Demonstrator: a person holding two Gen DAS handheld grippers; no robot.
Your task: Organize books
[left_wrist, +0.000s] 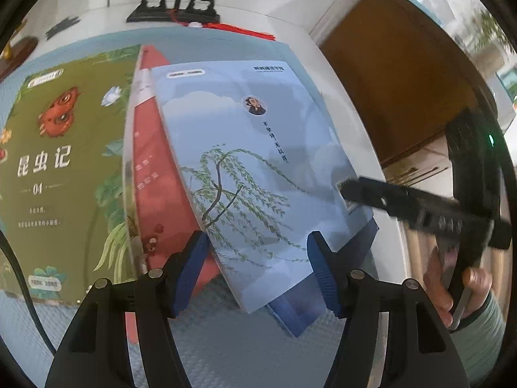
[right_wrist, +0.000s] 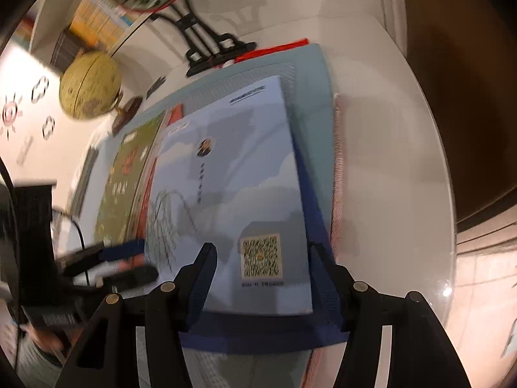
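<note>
A light-blue book with a willow tree (left_wrist: 252, 161) lies on top of a fanned pile. Under it are a dark-blue book (left_wrist: 297, 310), a red book (left_wrist: 152, 174) and a green book (left_wrist: 61, 168) at the left. My left gripper (left_wrist: 257, 239) is open, and its blue pads straddle the top book's near corner without pressing it. My right gripper (right_wrist: 261, 249) is open too and stands over the near edge of the light-blue book (right_wrist: 232, 187), by its QR code (right_wrist: 260, 255). One of its fingers (left_wrist: 404, 203) reaches over that code. The left gripper (right_wrist: 135, 263) shows at the pile's left.
The books rest on a pale blue mat (left_wrist: 226, 349) on a white round table (right_wrist: 387, 161). A black stand (left_wrist: 174, 3) and a red tassel (left_wrist: 245, 30) sit behind the mat, a globe (right_wrist: 89, 92) at the far left. A brown panel (left_wrist: 404, 80) stands beyond the table. A hand (left_wrist: 452, 291) holds the right gripper's handle.
</note>
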